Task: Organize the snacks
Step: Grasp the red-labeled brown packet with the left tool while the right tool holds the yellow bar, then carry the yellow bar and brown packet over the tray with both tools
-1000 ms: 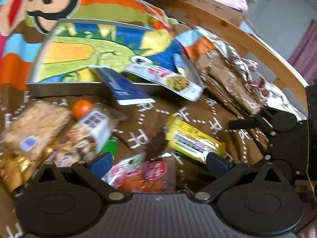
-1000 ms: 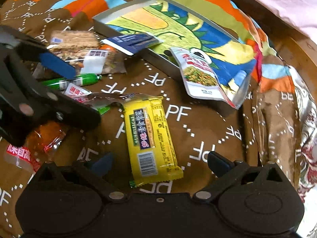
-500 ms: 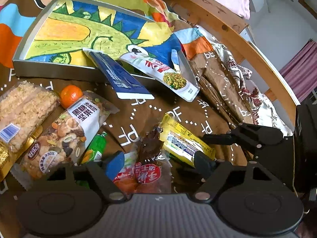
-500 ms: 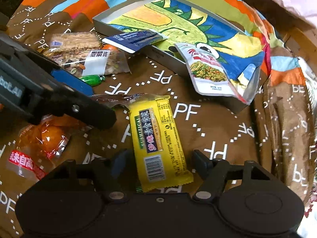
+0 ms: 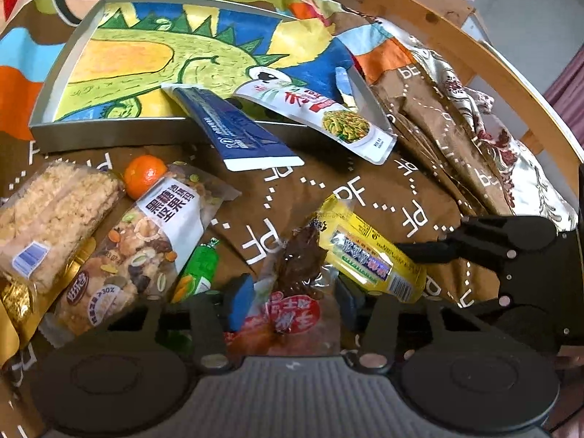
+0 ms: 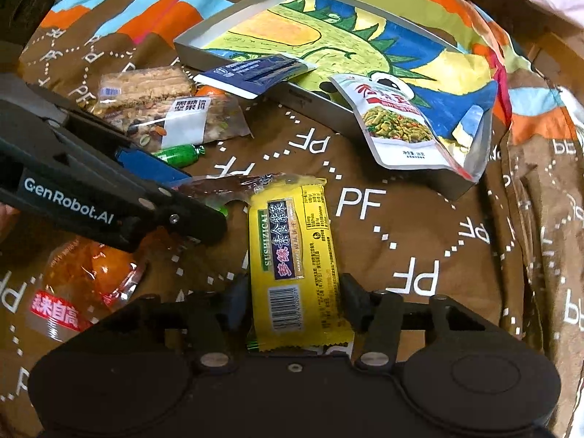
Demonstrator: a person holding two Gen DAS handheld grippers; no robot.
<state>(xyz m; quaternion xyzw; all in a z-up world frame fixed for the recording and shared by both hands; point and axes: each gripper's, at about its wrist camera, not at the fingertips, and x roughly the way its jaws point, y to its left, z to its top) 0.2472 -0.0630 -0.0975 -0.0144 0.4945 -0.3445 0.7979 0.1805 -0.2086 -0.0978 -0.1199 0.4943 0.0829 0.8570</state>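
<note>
In the left wrist view my left gripper (image 5: 294, 303) has its jaws closing, pads touching both sides of a clear packet with a red label (image 5: 292, 317) that holds orange pieces. A dark brown snack packet (image 5: 303, 255) lies over its far end. In the right wrist view my right gripper (image 6: 295, 299) is also closing, its pads against the long edges of a yellow snack bar (image 6: 295, 241) lying flat on the brown cloth. The two grippers sit side by side, the left one's fingers (image 6: 175, 215) just left of the yellow bar.
A shallow tray with a dinosaur picture (image 5: 109, 133) stands beyond, a blue sachet (image 5: 241, 135) and a white pouch (image 5: 328, 116) leaning over its rim. A nut mix packet (image 5: 146, 241), a rice crisp bar (image 5: 54, 211), a small orange (image 5: 144, 175) and a green candy (image 5: 199, 270) lie at the left. A wooden rail (image 5: 474, 47) runs at the right.
Both pairs of jaws have closed in from wide open, the left onto the red-labelled packet and the right onto the yellow bar. Neither hand has shifted much.
</note>
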